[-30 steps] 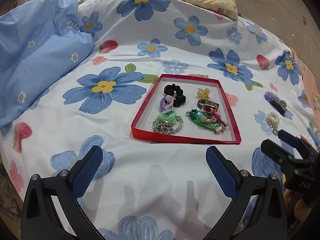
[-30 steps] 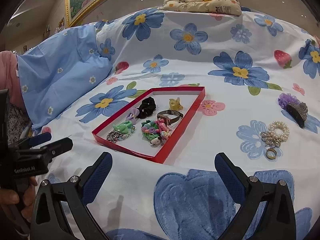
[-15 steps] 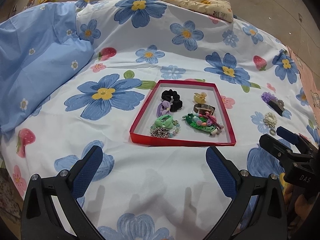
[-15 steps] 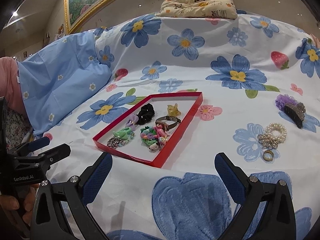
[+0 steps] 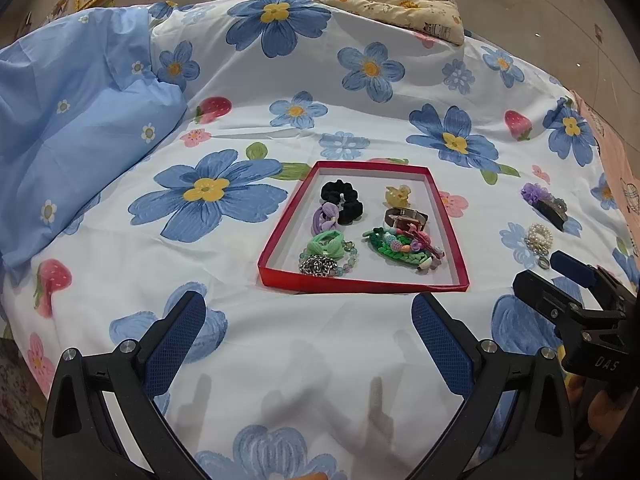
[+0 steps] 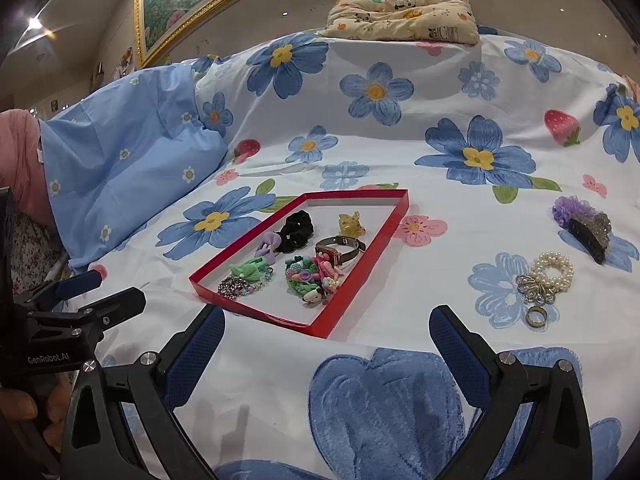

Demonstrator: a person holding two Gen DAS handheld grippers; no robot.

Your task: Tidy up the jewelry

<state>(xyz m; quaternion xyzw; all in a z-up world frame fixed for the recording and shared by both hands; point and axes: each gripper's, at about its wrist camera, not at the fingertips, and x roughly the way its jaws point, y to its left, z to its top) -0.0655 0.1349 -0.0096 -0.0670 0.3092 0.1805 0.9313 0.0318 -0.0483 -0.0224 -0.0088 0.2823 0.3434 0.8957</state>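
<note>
A red-rimmed tray [image 5: 280,222] [image 6: 362,272] lies on the flowered bedsheet and holds a black scrunchie [image 5: 342,196], a watch [image 6: 340,248], hair ties and bead bracelets. To its right on the sheet lie a pearl bracelet [image 6: 554,266] [image 5: 538,236], a metal brooch [image 6: 534,288], a gold ring [image 6: 536,316] and a purple hair clip [image 6: 582,224] [image 5: 544,202]. My left gripper [image 5: 308,340] is open and empty, in front of the tray. My right gripper [image 6: 326,348] is open and empty, in front of the tray's right corner.
A light blue pillow [image 5: 76,128] lies at the left. A small patterned cushion [image 6: 404,16] sits at the far end of the bed. The right gripper shows in the left wrist view [image 5: 560,280], and the left gripper in the right wrist view [image 6: 96,292].
Both grippers have drawn back and tilted slightly, so the tray and loose jewelry sit a little farther off. Nothing was picked up or moved.
</note>
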